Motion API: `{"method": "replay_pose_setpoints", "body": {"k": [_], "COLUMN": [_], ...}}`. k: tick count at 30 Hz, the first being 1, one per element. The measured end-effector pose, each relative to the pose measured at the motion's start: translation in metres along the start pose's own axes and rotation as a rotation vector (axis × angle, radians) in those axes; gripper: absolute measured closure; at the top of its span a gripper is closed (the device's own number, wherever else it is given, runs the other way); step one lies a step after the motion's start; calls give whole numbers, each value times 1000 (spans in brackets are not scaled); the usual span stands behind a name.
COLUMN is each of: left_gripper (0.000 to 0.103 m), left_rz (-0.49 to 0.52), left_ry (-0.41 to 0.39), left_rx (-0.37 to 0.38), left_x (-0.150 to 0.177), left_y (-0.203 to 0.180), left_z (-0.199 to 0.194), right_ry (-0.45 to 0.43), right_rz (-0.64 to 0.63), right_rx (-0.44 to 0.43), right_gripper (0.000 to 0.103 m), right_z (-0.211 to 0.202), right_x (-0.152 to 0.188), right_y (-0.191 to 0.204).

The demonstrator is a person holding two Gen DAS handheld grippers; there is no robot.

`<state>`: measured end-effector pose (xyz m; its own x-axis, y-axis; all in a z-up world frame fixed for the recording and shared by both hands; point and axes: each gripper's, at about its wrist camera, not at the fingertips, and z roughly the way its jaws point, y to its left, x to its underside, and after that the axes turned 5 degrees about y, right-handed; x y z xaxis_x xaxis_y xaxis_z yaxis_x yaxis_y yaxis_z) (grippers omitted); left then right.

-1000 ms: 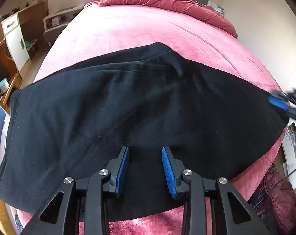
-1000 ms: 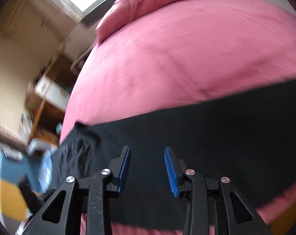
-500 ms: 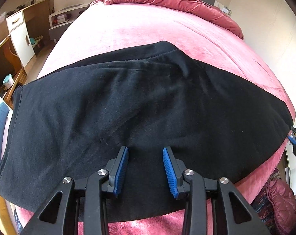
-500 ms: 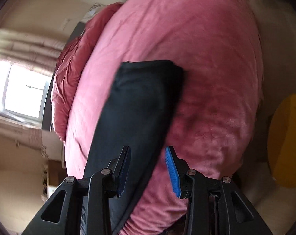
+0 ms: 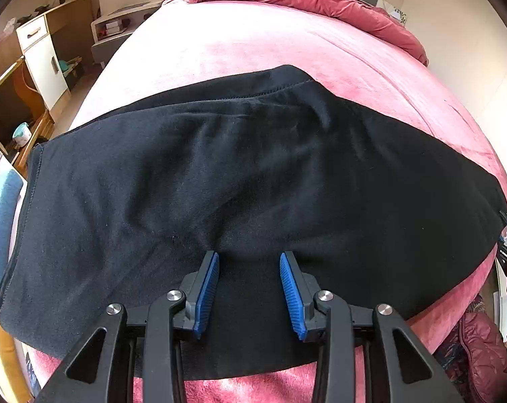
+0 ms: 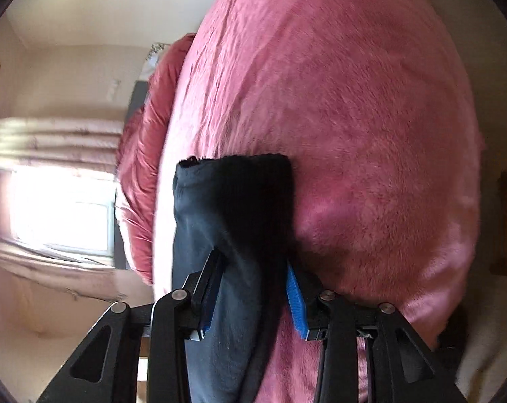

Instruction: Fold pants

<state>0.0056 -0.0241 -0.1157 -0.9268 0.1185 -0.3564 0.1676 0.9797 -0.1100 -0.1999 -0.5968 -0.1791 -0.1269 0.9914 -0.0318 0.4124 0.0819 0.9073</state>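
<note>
Across the pink bed cover [image 5: 253, 43] lie the black pants [image 5: 240, 181], spread flat. Above them the left gripper [image 5: 249, 258] hovers wide open, holding nothing; the right gripper [image 6: 253, 268] straddles their end, jaws parted.

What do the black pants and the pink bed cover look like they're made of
The black pants: seemingly soft, matte knit, like sweatpant fleece, with stitched hems and gentle wrinkles. The pink bed cover: apparently plush, velvety fabric with short fuzzy nap and patchy sheen.
</note>
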Motion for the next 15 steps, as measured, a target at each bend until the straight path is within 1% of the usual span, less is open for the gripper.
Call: {"method": "replay_pose_setpoints", "body": {"k": [5,7,9,11,12,15], "left_gripper": [64,64,64,64,64,64], "left_rz": [-6,-9,-13,-14,-16,-18], "left_ry": [2,2,0,-1,-1,-4], "left_rx": [1,5,10,15,17,25], "left_x": [-1,-2,-2,-2,-1,-1], "left_y": [0,1,2,3,4,5], "left_z": [2,3,4,4,4,5], "right_ry": [25,34,36,26,19,8], "right_rz": [10,1,-18,-46,-61,-138], "right_rx": [-64,-55,-21,36,62,128], "right_gripper": [64,64,65,73,82,88], "right_z": [0,3,6,7,7,5], "right_x": [2,3,4,7,7,8], "right_y": [-9,-6,1,11,15,33]}}
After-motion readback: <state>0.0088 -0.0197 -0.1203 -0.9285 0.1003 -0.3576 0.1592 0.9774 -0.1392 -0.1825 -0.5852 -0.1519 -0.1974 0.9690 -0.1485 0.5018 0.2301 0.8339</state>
